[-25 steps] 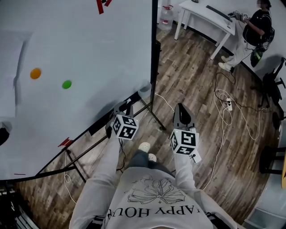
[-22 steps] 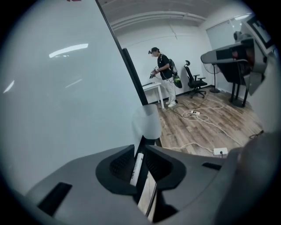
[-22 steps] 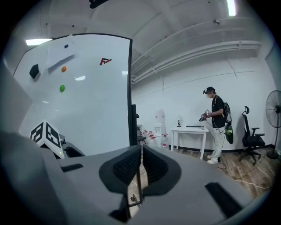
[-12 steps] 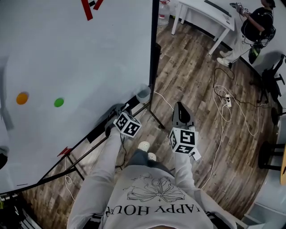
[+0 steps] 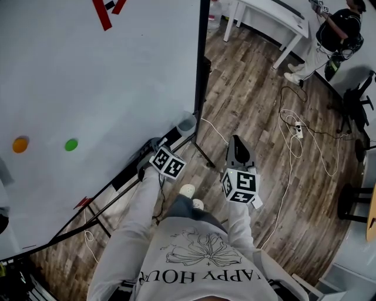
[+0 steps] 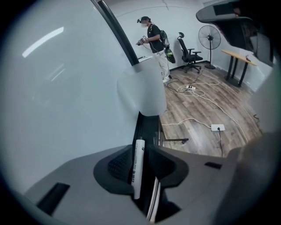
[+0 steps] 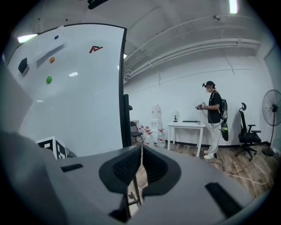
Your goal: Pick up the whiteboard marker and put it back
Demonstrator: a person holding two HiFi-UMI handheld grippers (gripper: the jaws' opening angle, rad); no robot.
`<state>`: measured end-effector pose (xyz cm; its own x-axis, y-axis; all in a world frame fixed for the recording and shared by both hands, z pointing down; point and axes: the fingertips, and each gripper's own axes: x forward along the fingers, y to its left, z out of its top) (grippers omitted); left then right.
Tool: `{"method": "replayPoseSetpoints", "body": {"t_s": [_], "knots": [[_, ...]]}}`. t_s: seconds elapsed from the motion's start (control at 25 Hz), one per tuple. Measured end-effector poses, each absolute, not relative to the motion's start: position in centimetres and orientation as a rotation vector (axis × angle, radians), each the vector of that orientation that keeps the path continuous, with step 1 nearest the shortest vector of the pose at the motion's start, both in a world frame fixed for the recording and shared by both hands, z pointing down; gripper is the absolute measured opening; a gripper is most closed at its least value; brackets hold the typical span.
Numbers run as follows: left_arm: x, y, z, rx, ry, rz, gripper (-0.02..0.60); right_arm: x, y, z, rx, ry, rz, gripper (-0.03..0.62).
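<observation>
The white whiteboard marker lies lengthwise on the dark tray under the whiteboard. My left gripper points steeply down over it. Its jaws are opening, the marker stands between the pads, and a dark gap shows on the marker's right side. In the head view the left gripper sits on the tray and hides the marker. My right gripper hangs over the wooden floor to the right. In the right gripper view the right gripper has its pads together with nothing between them.
A translucent cup sits at the tray's right end, just beyond the marker. Orange and green magnets stick to the board. The board's stand legs, cables and a power strip lie on the floor. Another person stands by a white table.
The left gripper has sunk towards the tray and tipped further down. The right gripper has drifted slightly. The head view has shifted, so the board's magnets appear lower.
</observation>
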<state>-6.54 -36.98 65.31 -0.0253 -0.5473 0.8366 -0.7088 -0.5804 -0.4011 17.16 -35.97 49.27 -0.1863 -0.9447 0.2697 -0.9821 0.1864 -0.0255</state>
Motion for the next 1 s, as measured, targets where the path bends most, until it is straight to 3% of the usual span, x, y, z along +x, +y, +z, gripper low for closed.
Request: {"method": "replayPoseSetpoints", "body": {"t_s": [0.36, 1.0], "knots": [[-6.65, -37.24, 66.11, 2.042, -1.331, 1.739, 0.067, 17.22, -36.1, 49.68, 1.878, -2.255, 0.305, 0.008], [-6.48, -37.44, 66.06, 2.054, -1.342, 1.72, 0.061, 17.33, -35.79, 49.89, 1.884, -2.249, 0.322, 0.008]]}}
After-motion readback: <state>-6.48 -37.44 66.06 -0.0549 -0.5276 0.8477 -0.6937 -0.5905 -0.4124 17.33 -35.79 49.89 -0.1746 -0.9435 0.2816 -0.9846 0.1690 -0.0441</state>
